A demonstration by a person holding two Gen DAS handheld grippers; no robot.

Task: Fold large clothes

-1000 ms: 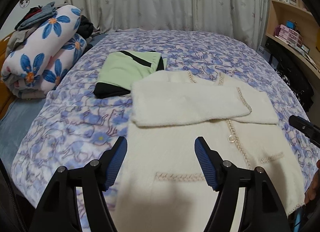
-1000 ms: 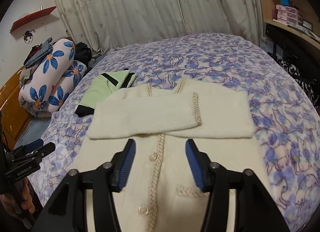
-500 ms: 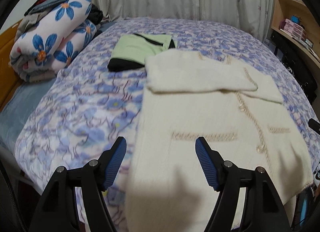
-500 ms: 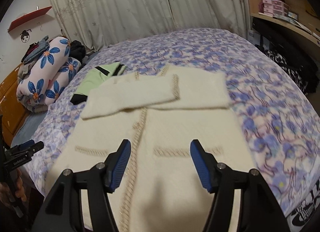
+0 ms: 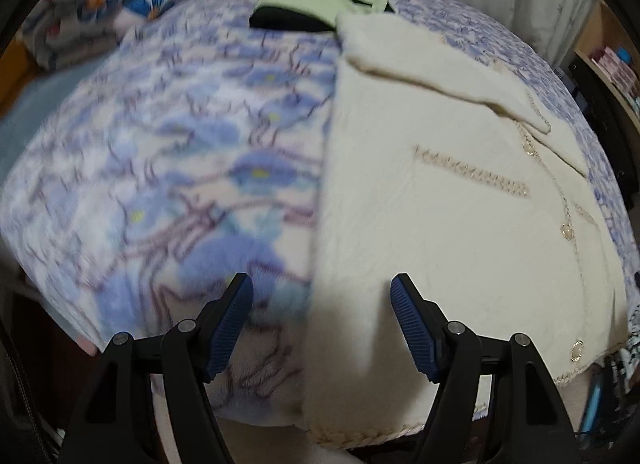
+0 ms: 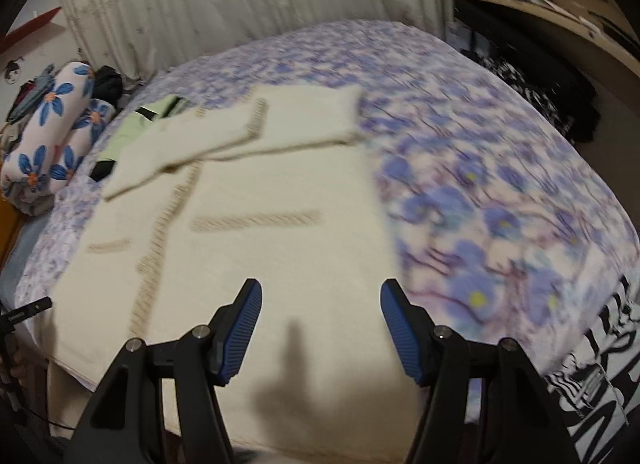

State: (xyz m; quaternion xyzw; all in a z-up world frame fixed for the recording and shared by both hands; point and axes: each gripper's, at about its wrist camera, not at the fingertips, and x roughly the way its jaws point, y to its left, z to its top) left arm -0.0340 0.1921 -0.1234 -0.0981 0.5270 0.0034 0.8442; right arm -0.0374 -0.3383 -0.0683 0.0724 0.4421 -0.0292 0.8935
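Left gripper (image 5: pixel 322 322) wide, over cream cardigan (image 5: pixel 440 223) hem; right gripper (image 6: pixel 321 330) wide, above it

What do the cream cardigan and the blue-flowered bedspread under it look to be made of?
Cream button-front cardigan: probably fuzzy knit or fleece, matte, with braided trim and shiny round buttons. Blue-flowered bedspread: apparently plush fleece, soft matte nap; motion blur leaves this uncertain.

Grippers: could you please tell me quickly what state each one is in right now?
Left gripper: open, holding nothing, above the near left edge of the cream cardigan.
Right gripper: open, holding nothing, above the cardigan's near right part.
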